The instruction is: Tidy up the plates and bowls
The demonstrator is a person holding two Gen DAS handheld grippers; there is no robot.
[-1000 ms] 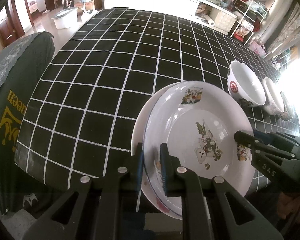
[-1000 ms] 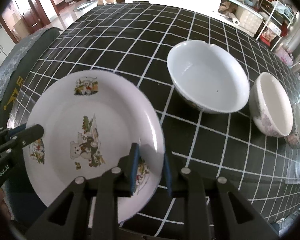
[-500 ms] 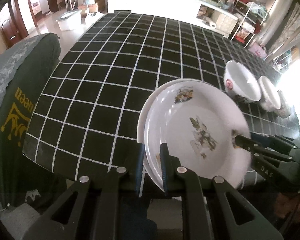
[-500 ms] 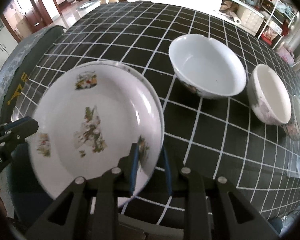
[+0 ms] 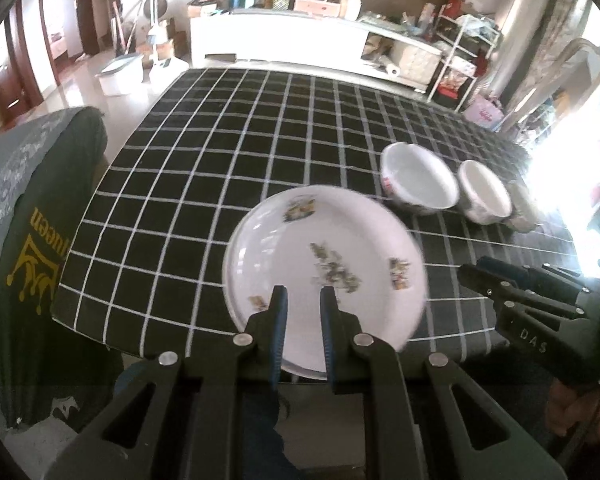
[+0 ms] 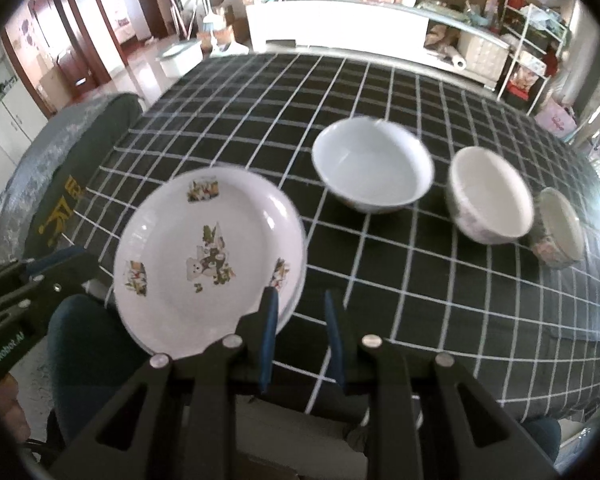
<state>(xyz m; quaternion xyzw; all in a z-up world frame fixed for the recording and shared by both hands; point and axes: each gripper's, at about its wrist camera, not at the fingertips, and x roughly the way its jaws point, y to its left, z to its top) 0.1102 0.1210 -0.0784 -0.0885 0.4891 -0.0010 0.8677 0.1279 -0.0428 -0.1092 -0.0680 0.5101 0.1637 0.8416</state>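
Left wrist view: the left gripper [image 5: 303, 312] tilts steeply down at lower centre, its blue pads close together with nothing gripped, the plate [image 5: 324, 264] lying on the checked cloth [image 5: 220, 184] behind them. The right gripper [image 6: 300, 316] also tilts down, jaws slightly apart and empty, plate [image 6: 208, 256] at left, three bowls [image 6: 372, 164] upper right.

My white picture plate [image 6: 204, 256], printed with a bear in the middle and small pictures round the rim, sat stacked on a second plate's edge [image 6: 296, 300] near the table's front. Beyond it to the right three bowls stood upright in a row: large [image 6: 372, 168], medium [image 6: 490, 196], small [image 6: 558, 226].
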